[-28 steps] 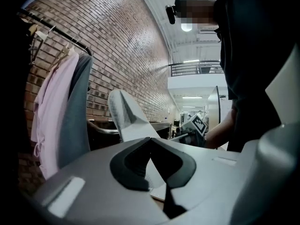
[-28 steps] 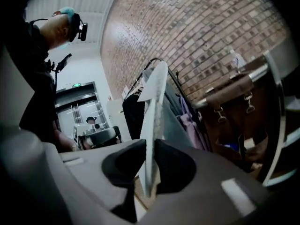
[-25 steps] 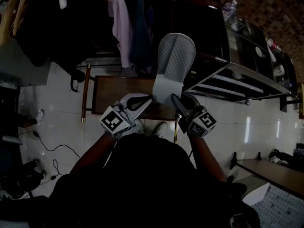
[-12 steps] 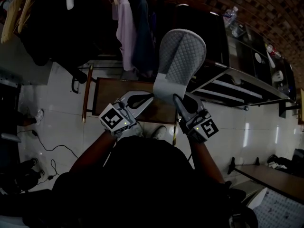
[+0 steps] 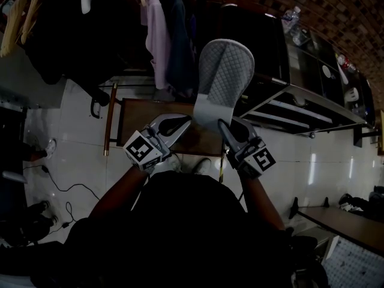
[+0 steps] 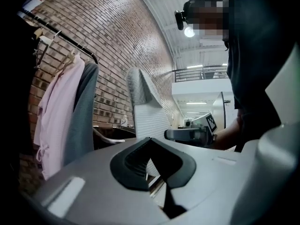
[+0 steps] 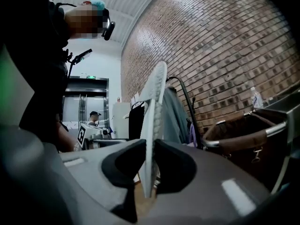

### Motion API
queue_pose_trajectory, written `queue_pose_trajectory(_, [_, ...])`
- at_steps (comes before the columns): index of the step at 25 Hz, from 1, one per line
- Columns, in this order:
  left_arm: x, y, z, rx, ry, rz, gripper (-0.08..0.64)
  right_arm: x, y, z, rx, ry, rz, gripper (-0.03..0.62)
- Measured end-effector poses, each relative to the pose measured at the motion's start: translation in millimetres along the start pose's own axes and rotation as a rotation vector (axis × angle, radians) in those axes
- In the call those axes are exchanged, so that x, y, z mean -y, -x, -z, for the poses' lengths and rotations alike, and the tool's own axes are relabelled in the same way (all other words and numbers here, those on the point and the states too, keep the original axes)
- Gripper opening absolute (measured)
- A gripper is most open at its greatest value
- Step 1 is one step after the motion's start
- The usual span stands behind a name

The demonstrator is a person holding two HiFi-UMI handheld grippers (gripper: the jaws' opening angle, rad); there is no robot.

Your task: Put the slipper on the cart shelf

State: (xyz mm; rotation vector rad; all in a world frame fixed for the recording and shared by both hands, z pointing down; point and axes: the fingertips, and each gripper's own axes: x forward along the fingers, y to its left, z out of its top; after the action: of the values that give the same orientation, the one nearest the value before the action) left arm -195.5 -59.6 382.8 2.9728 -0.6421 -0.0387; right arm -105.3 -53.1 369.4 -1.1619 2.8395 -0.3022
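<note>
Pink garment [image 5: 155, 29] hangs on the rail at the far left, with darker clothes beside it. Next comes the left tool [image 5: 180, 125], its jaws together with nothing between them, pointing level toward the slipper [image 5: 225, 71]. That grey quilted slipper is held up in the air on edge, sole side facing left, well above the floor. The right tool [image 5: 225, 128] is clamped on its lower end, one pad on each face. Further right stands the metal cart [image 5: 312, 92], its shelves apart from the slipper.
</note>
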Motion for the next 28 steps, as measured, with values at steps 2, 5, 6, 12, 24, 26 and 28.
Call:
queue_pose_trajectory(2, [-2, 0, -1, 0.006, 0.000, -0.003, 0.003, 1, -1, 1, -0.005, 0.000, 0.002, 0.063])
queue_pose_trajectory(5, [1, -3, 2, -0.026, -0.004, 0.024, 0.003, 2, -2, 3, -0.013, -0.014, 0.001, 0.063])
queue_pose_trajectory(6, [4, -5, 3, -0.041, -0.017, 0.043, 0.003, 2, -3, 5, -0.017, -0.023, 0.002, 0.063])
queue_pose_trajectory(12, [16, -13, 10, -0.053, -0.031, 0.133, 0.003, 2, 5, 15, -0.033, -0.056, 0.058, 0.063])
queue_pose_trajectory(24, [25, -17, 31, -0.057, 0.017, 0.280, 0.003, 13, 38, 34, 0.002, -0.086, 0.262, 0.063])
queue_pose_trajectory(26, [29, -21, 34, -0.062, 0.013, 0.303, 0.003, 11, 44, 34, 0.004, -0.092, 0.280, 0.063])
queue_pose_trajectory(28, [36, -25, 34, -0.064, 0.010, 0.325, 0.003, 10, 51, 34, 0.001, -0.097, 0.296, 0.063])
